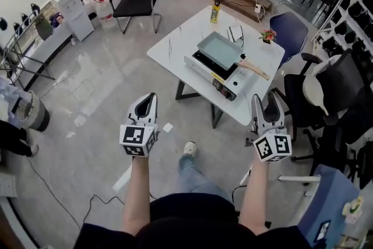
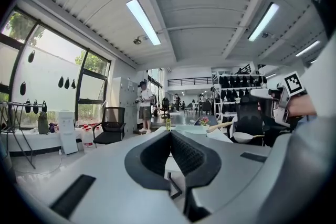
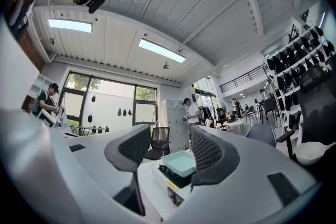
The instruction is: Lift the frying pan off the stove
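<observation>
Table | frying pan on stove | near right gripper, apparently untouched

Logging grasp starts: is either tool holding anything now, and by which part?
Nothing is held: left tool shut, right tool open, both empty; the frying pan rests on the stove.

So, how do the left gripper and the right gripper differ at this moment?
The left gripper's jaws are together; the right gripper's jaws stand apart. In the head view, the left gripper is over bare floor, while the right gripper is close to the table's near edge. The frying pan shows between the right gripper's jaws in its own view; nothing shows between the left gripper's. Both are empty and apart from the pan.
</observation>
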Demonstrator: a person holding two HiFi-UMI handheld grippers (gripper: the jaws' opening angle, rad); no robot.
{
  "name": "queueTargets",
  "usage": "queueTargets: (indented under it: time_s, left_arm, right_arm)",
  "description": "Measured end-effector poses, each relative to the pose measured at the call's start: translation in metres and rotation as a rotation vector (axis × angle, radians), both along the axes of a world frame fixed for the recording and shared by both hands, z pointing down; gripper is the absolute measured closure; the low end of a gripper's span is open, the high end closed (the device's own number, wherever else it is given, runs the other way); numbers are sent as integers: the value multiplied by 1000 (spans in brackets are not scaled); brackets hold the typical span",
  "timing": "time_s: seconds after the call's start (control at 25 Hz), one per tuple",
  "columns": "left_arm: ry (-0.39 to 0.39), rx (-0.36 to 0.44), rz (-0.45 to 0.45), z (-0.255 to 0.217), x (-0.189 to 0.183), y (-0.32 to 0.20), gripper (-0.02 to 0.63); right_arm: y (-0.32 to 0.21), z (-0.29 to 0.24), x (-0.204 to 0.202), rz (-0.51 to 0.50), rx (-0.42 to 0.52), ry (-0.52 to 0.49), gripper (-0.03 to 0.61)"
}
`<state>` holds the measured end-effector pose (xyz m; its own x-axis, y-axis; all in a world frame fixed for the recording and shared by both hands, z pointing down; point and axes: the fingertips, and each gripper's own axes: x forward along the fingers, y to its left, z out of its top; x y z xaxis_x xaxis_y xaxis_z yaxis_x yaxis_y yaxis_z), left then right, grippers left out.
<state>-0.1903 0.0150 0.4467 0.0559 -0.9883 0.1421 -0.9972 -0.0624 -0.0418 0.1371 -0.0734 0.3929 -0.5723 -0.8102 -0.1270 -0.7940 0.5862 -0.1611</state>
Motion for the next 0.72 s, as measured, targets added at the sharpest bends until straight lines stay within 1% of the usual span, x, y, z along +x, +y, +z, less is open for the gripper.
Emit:
queueTargets:
  time_s: [0.2, 0.32, 0.48, 0.72]
  left_arm:
    - [-30, 5, 19, -5, -30, -133, 595]
    - [-40, 22, 41, -12, -41, -200, 595]
    - [-36, 33, 85, -17, -41, -264, 595]
    - [-16, 4, 173, -7, -35, -328, 595]
  right_arm:
    - [-128, 3, -26, 16, 30, 17, 353]
    - [-181, 5, -36, 42, 4, 0, 353]
    - [-229, 0, -43, 52, 21, -1, 353]
    - [-263, 1, -31, 152, -10, 4, 354]
